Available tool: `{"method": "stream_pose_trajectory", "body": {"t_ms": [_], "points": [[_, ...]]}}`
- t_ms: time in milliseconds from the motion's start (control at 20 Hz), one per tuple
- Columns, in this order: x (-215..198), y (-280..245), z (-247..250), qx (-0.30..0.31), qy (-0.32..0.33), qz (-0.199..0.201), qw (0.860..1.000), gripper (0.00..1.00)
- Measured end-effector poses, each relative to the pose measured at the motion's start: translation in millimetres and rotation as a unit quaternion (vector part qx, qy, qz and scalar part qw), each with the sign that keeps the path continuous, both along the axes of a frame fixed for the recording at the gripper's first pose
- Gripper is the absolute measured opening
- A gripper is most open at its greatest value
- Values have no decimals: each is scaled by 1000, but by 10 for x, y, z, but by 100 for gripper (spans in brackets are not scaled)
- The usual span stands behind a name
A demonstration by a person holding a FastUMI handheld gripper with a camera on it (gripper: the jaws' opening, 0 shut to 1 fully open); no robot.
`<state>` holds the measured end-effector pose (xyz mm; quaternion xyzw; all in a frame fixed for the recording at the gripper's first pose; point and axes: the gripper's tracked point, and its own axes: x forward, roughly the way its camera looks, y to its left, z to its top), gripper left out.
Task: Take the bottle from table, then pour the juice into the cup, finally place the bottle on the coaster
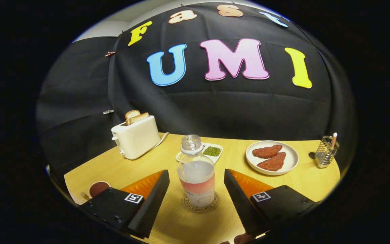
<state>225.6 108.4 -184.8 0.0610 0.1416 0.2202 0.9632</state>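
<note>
On the wooden worktop (pixel 296 189) the bottle (pixel 196 176) stands upright on its coaster (pixel 212 205), at twelve o'clock between the gripper (pixel 196 193)'s open jaws, apparently released there.

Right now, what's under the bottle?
The bottle stands upright on a round coaster on the wooden table; the coaster's middle is covered. The tool is open, one finger on each side, not touching the bottle.
</note>
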Motion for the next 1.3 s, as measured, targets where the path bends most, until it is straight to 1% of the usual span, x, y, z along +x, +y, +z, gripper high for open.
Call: {"method": "stream_pose_trajectory", "body": {"t_ms": [200,300,500,600,750,900,1000,1100,1300], "points": [[-368,-383,750,25,-44,-66,997,100],[-589,-598,1093,5,-81,-94,992,99],[-1194,-836,1630,-38,-132,-113,984,99],[-1493,-1023,1841,-67,-155,-130,977,99],[-1947,-1182,2022,-95,-171,-152,969,97],[-2297,-1257,2071,-100,-159,-157,970,97],[-2499,-1378,2178,-83,-160,-174,968,97],[-2628,-1491,2258,-66,-165,-190,966,97],[-2714,-1704,2053,-67,-140,-202,967,97]]}}
